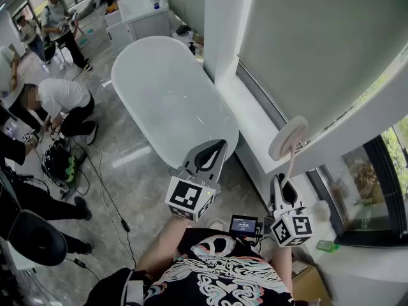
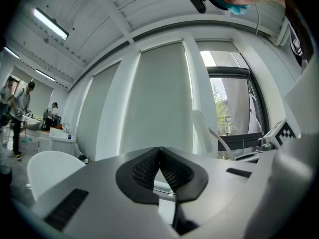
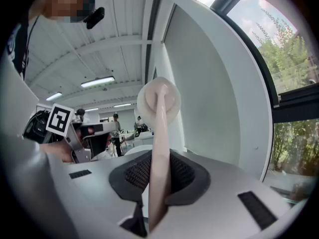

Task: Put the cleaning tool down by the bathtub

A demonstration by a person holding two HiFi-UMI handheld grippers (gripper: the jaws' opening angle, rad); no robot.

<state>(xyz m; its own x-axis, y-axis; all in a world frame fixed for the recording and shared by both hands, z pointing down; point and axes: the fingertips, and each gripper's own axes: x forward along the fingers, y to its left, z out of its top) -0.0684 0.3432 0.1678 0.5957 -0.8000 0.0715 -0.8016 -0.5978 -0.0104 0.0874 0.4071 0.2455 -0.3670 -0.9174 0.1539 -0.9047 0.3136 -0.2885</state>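
Note:
The white oval bathtub point(image 1: 122, 85) stands on the grey floor along the window wall. The cleaning tool is a pale long-handled brush with a round head point(image 1: 288, 138), held upright over the window ledge. My right gripper point(image 1: 286, 189) is shut on its handle point(image 3: 159, 133), and the round head point(image 3: 158, 101) rises above the jaws. My left gripper point(image 1: 213, 154) hovers over the near end of the tub. Its pads point(image 2: 149, 168) meet at the tips with nothing between them. The tub's edge point(image 2: 47, 166) shows at the lower left of the left gripper view.
A white window ledge point(image 1: 252, 116) runs beside the tub under a drawn blind. Several people stand or crouch at the left, with cables point(image 1: 105, 193) and a bag on the floor. A white cabinet point(image 1: 137, 18) stands beyond the tub; a cardboard box point(image 1: 307, 279) sits at the lower right.

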